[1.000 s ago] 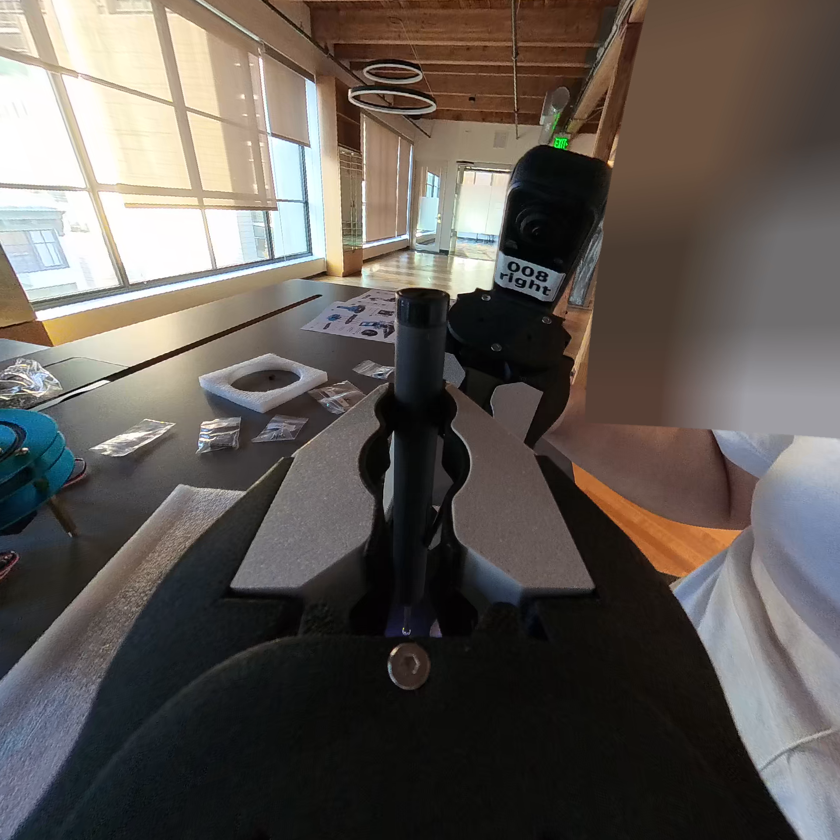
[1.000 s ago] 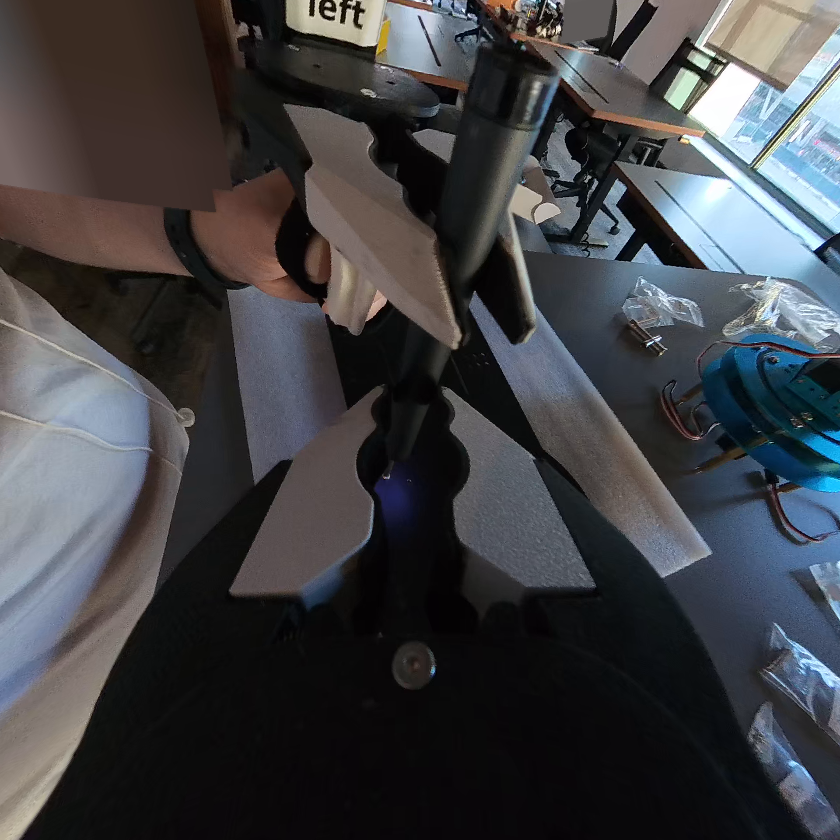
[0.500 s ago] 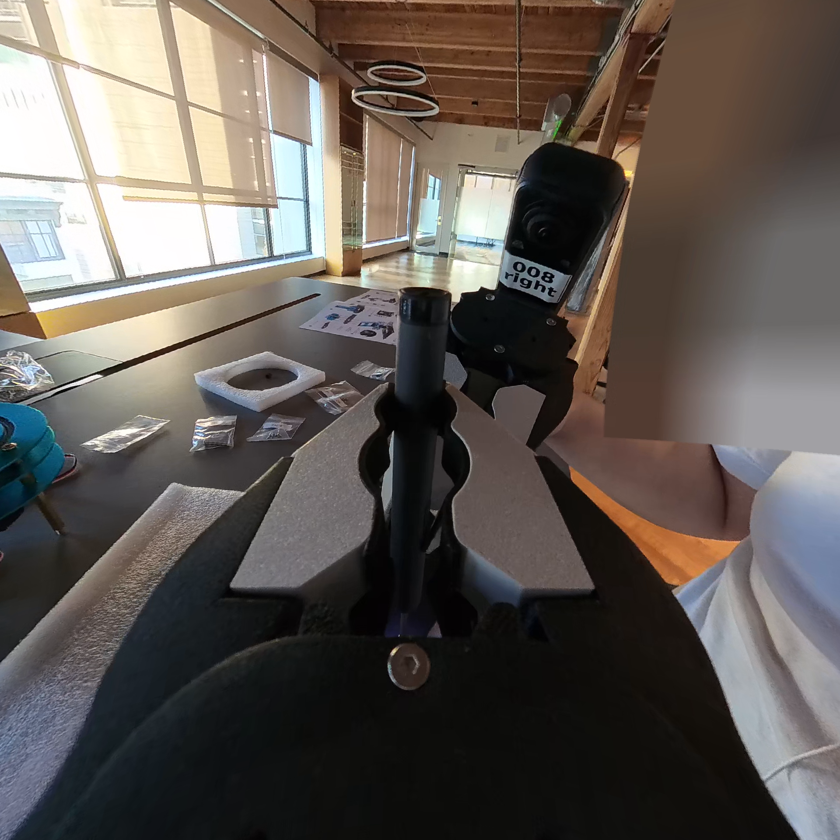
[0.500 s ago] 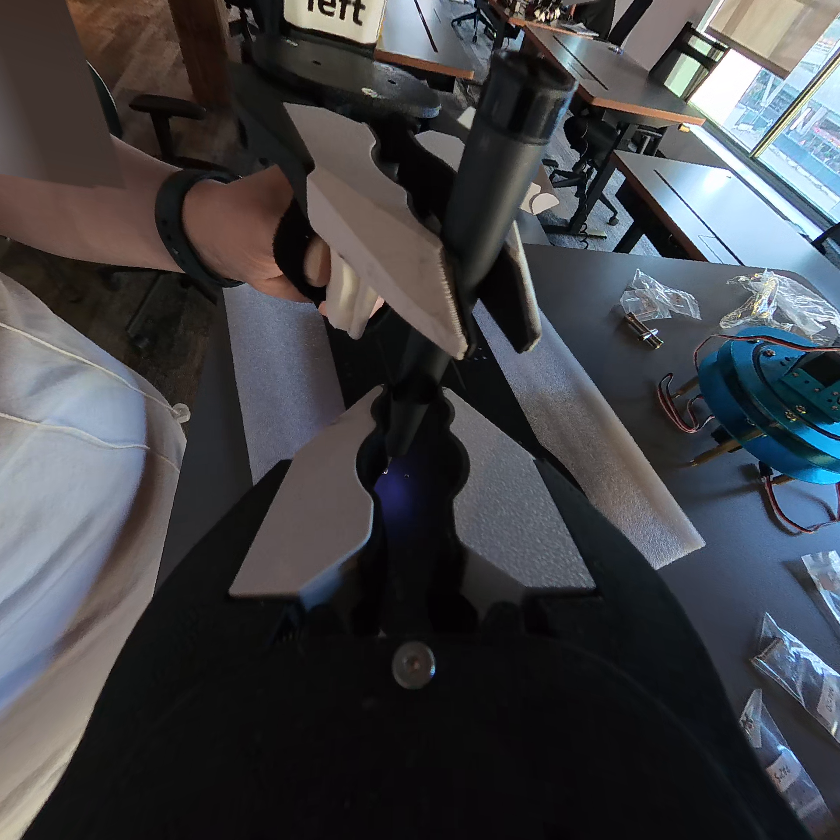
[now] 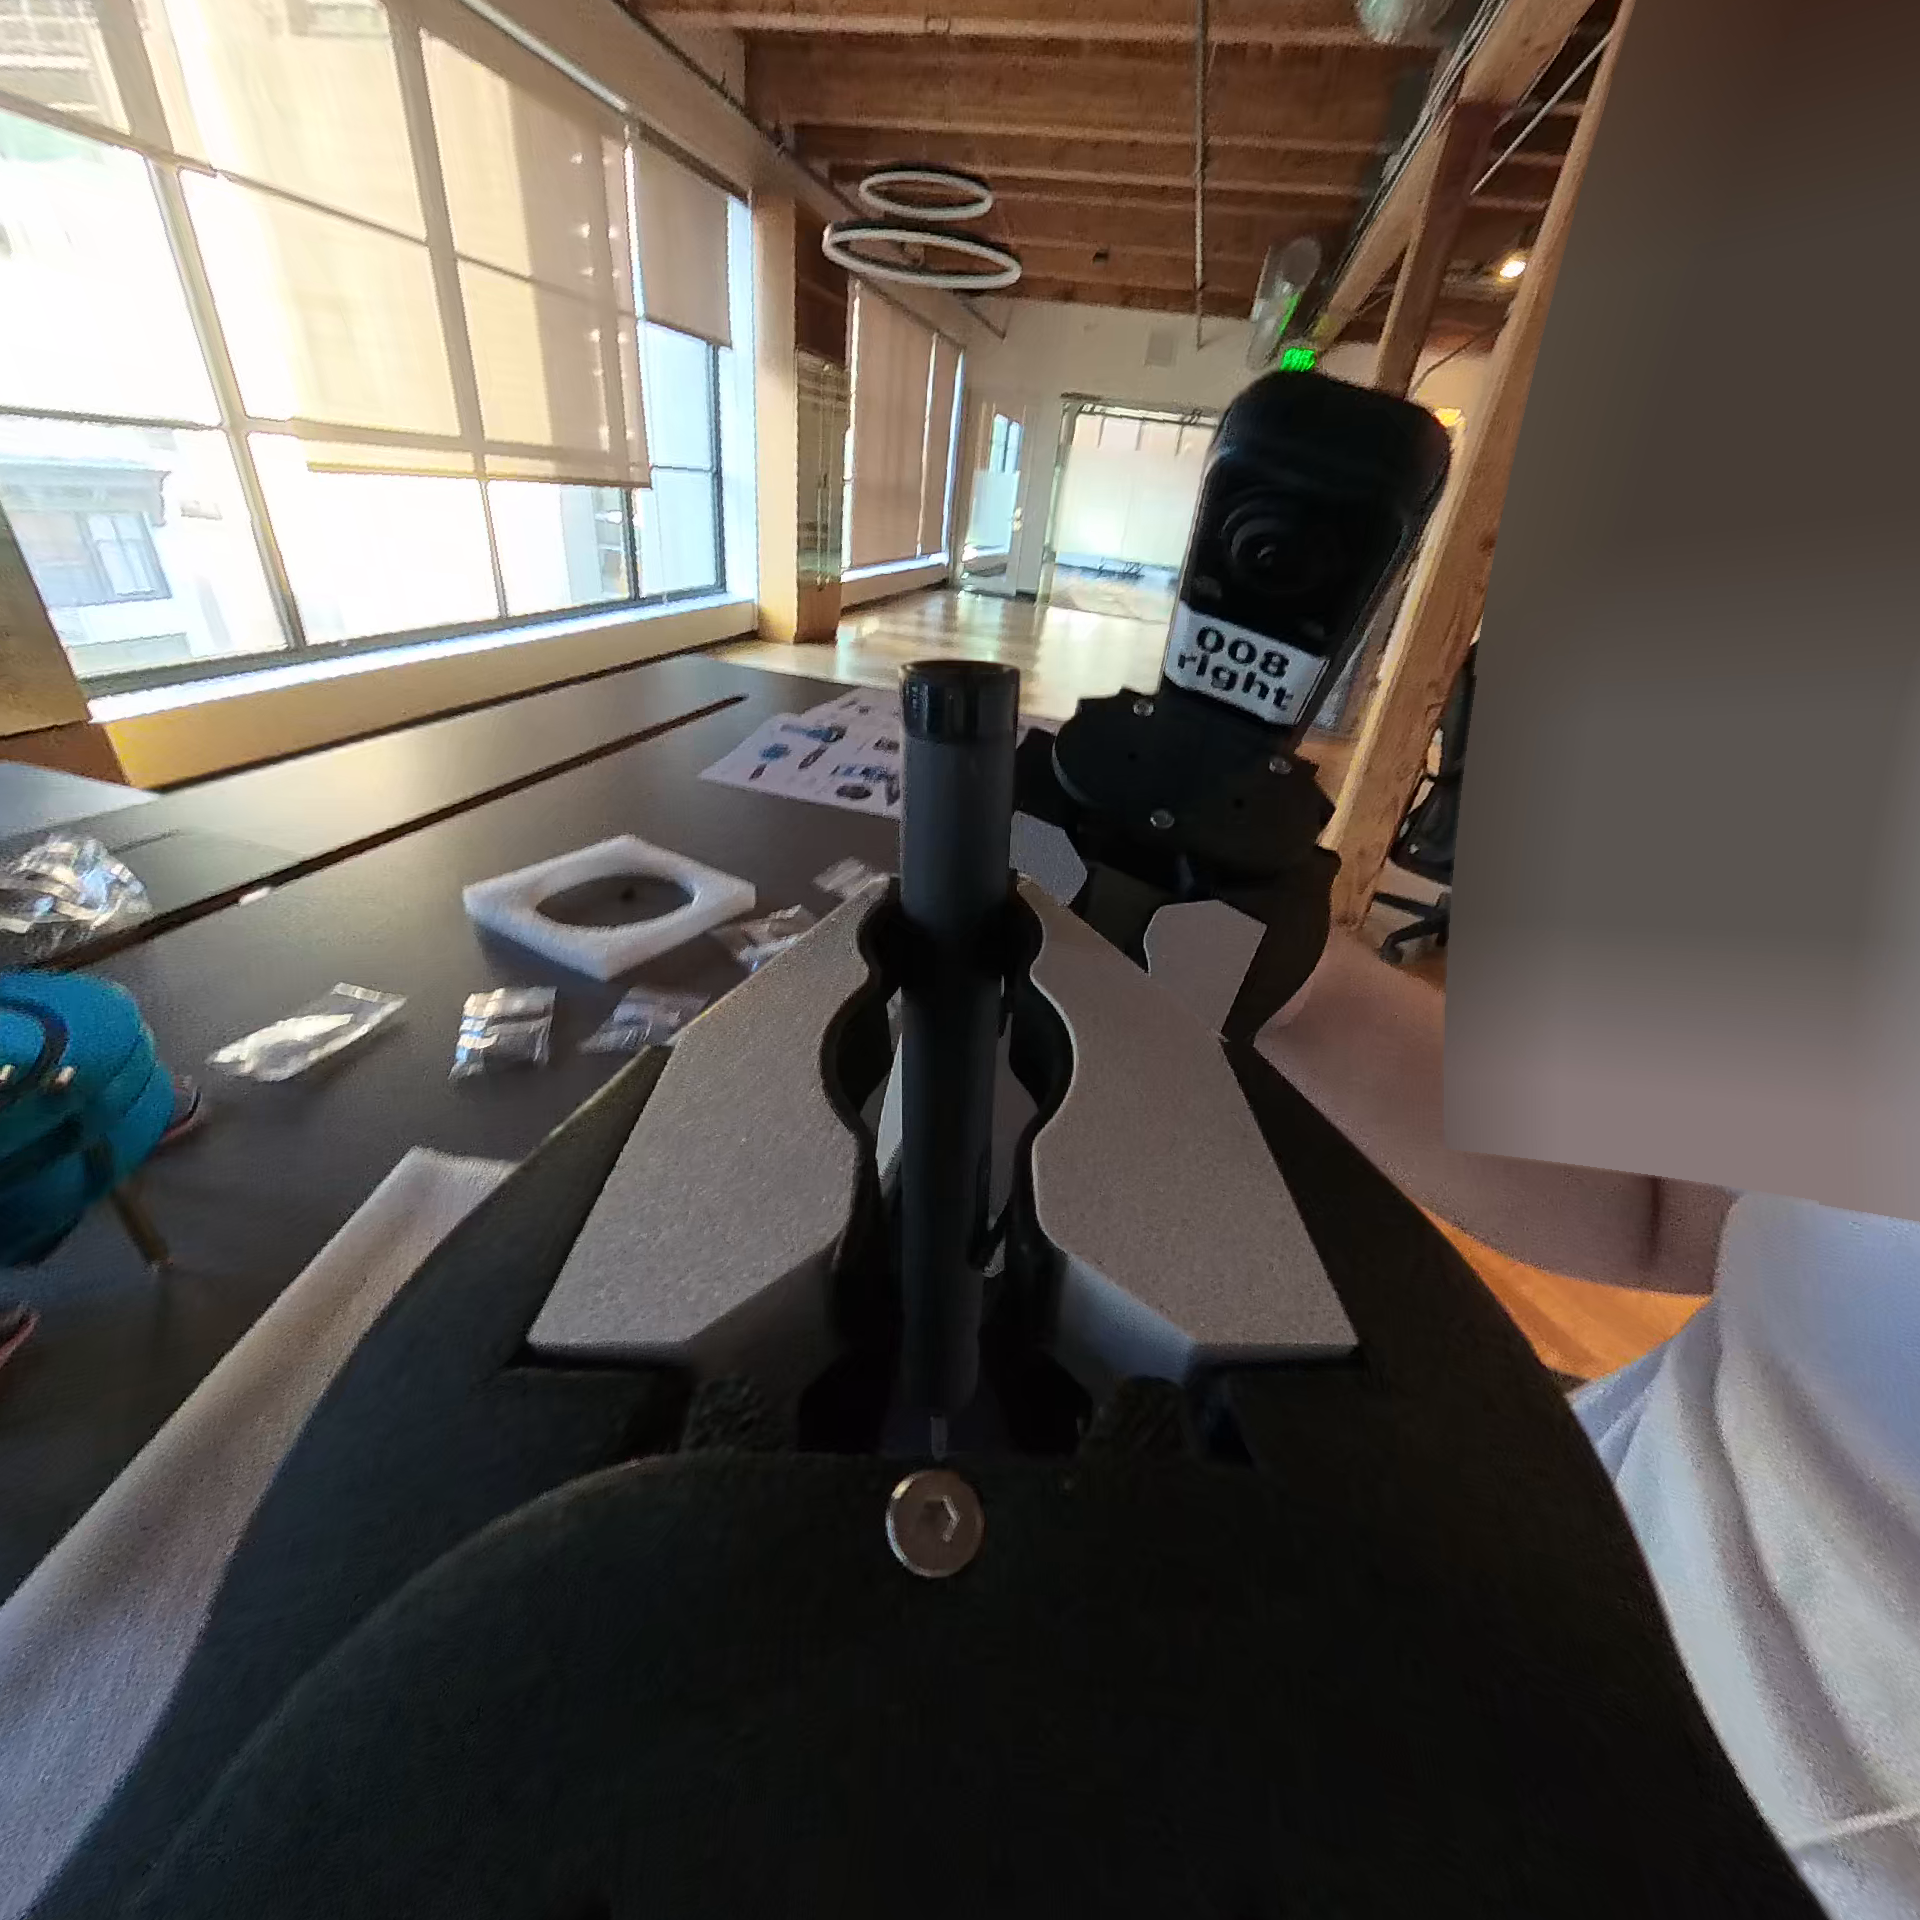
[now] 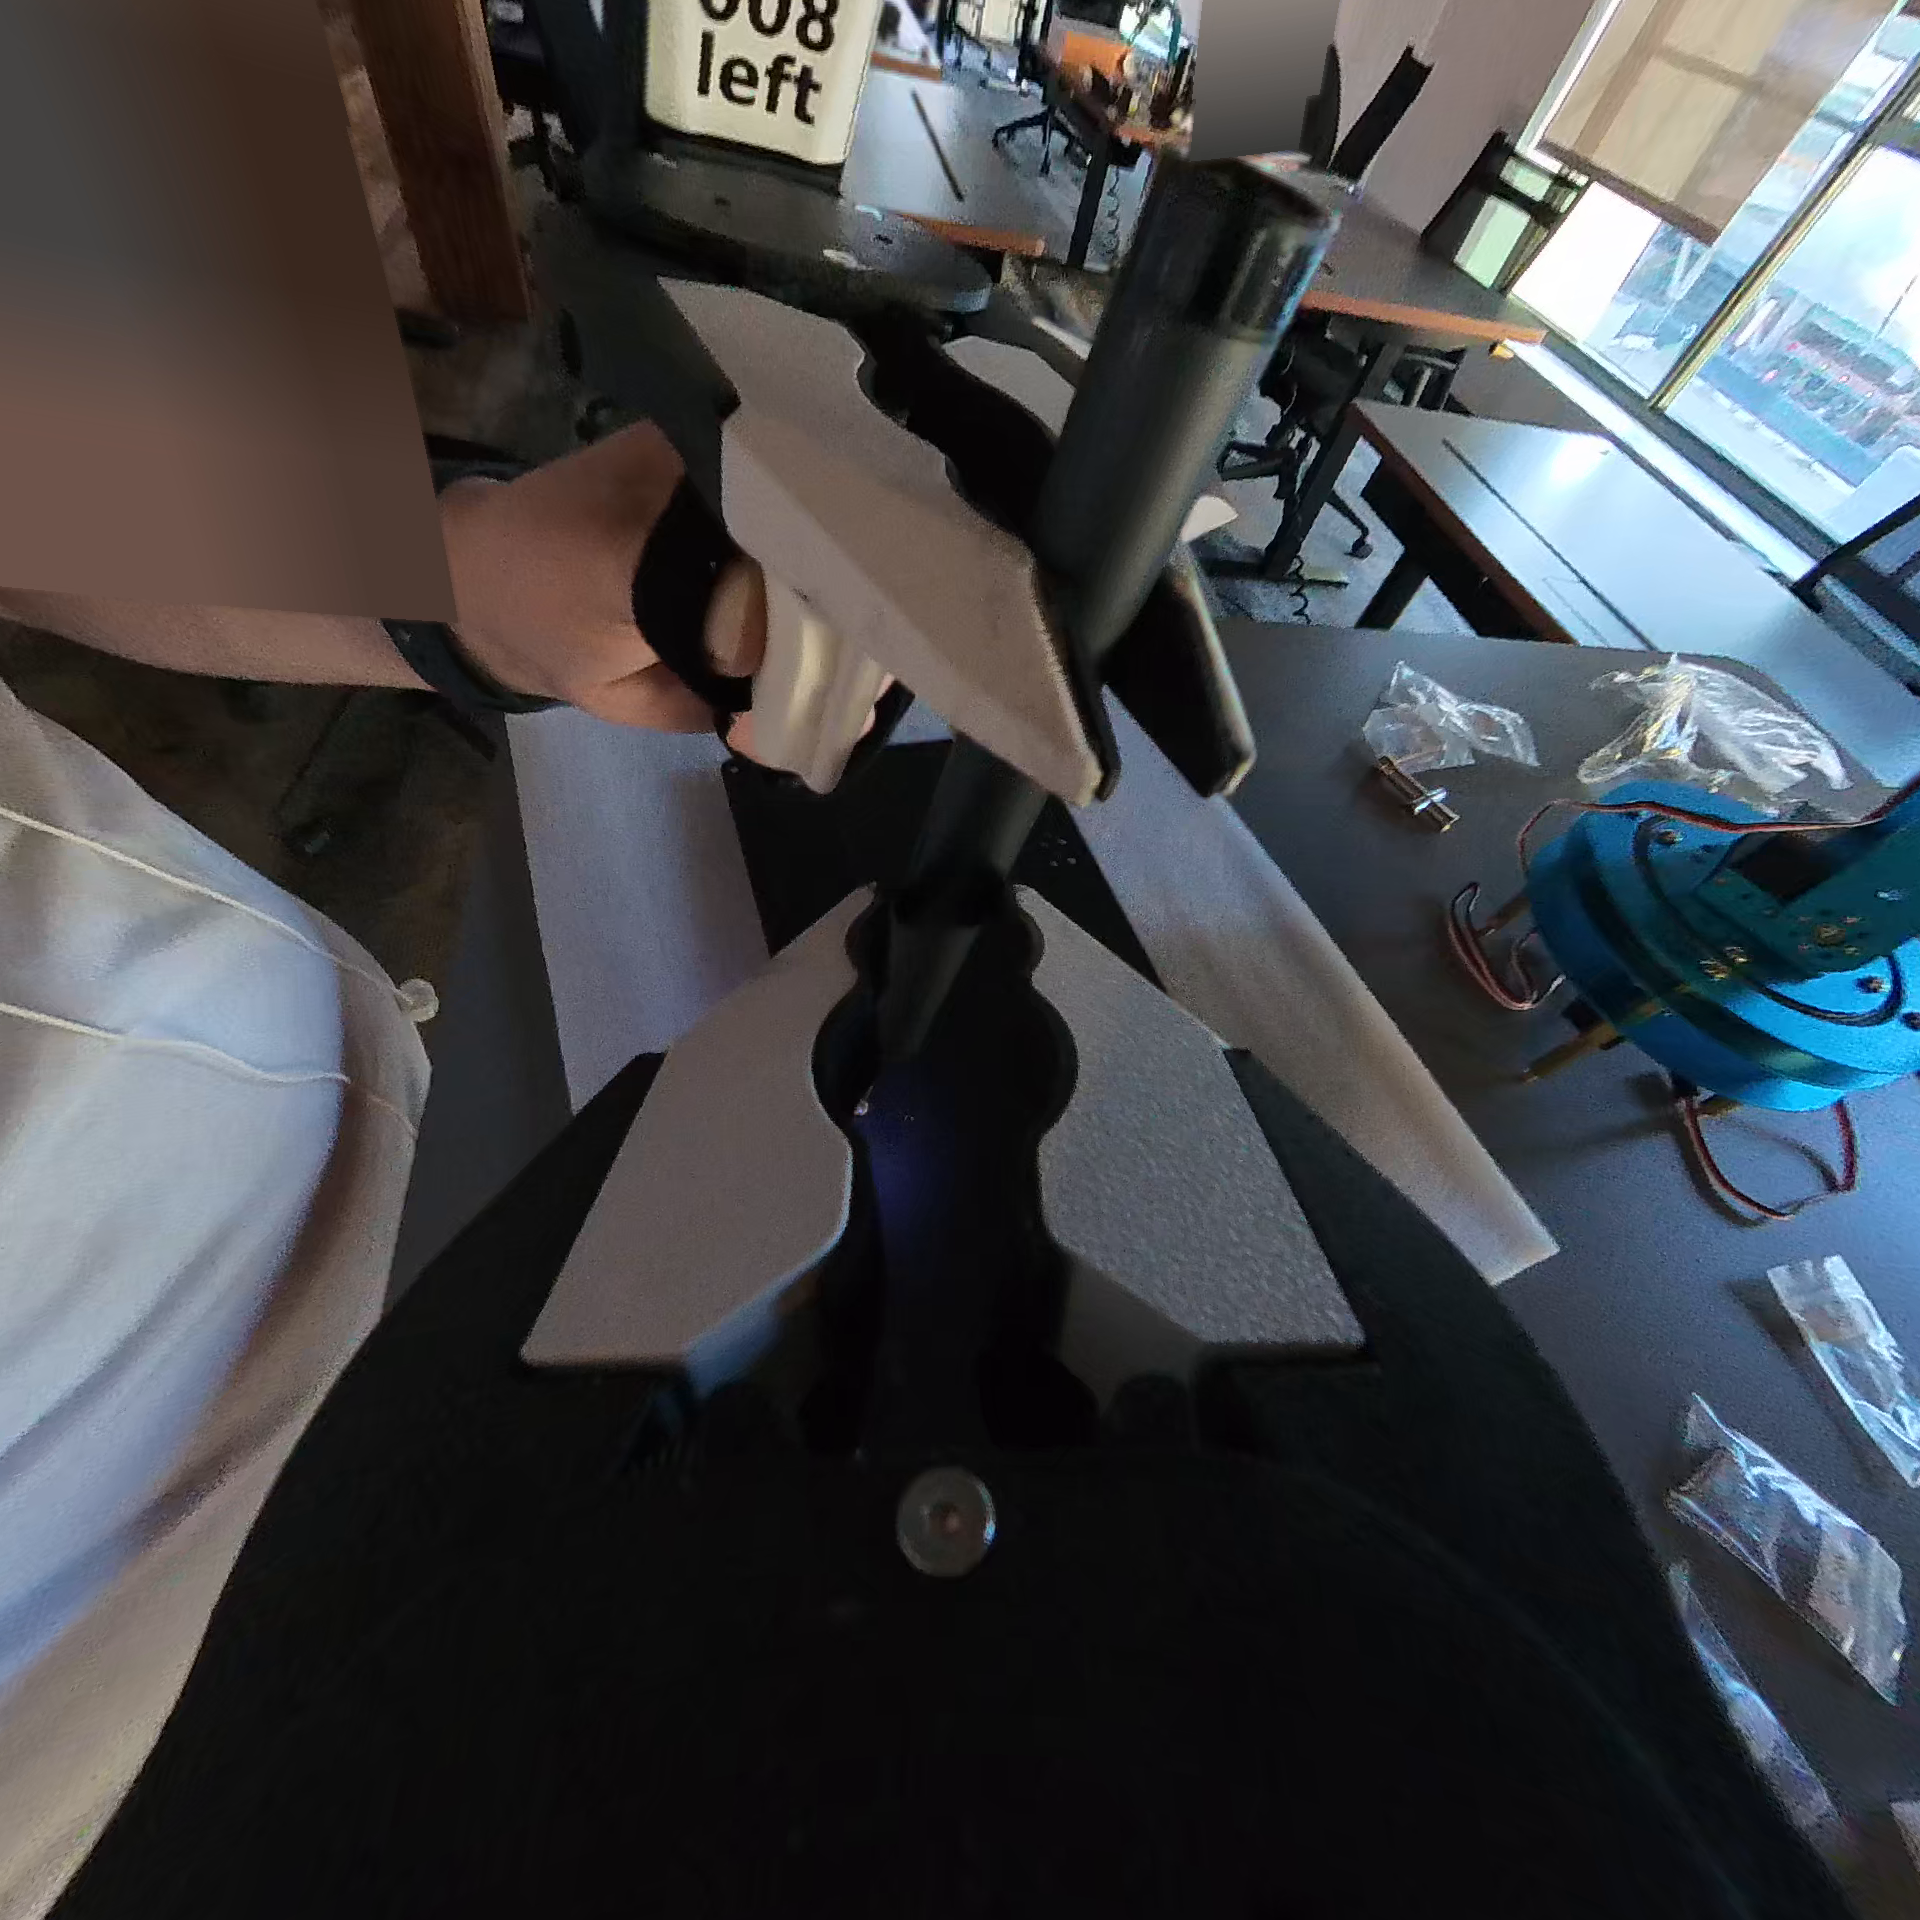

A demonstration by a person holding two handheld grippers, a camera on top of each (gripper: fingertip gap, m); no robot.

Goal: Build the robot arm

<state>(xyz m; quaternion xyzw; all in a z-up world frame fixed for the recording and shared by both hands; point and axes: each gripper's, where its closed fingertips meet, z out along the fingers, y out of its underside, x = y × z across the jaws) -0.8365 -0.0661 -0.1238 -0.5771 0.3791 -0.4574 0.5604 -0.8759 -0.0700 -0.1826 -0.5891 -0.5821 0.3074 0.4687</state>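
My left gripper is shut on a dark grey pen-shaped screwdriver, which stands upright with its thin bit pointing back toward the camera. In the right wrist view the screwdriver slants down from the left gripper, which a person's hand holds. Its tapered lower end and bit sit between the fingers of my right gripper. That gripper is slightly open around it, with a small gap on each side. The right gripper also shows behind the screwdriver in the left wrist view.
A blue round device with wires stands on the black table. Around it lie small plastic bags, a white foam square with a round hole, a long white foam sheet and a printed leaflet. A person in white stands close by.
Both grippers have kept their hold and spacing. The pair has shifted slightly, and the left gripper sits a little closer in the right wrist view.
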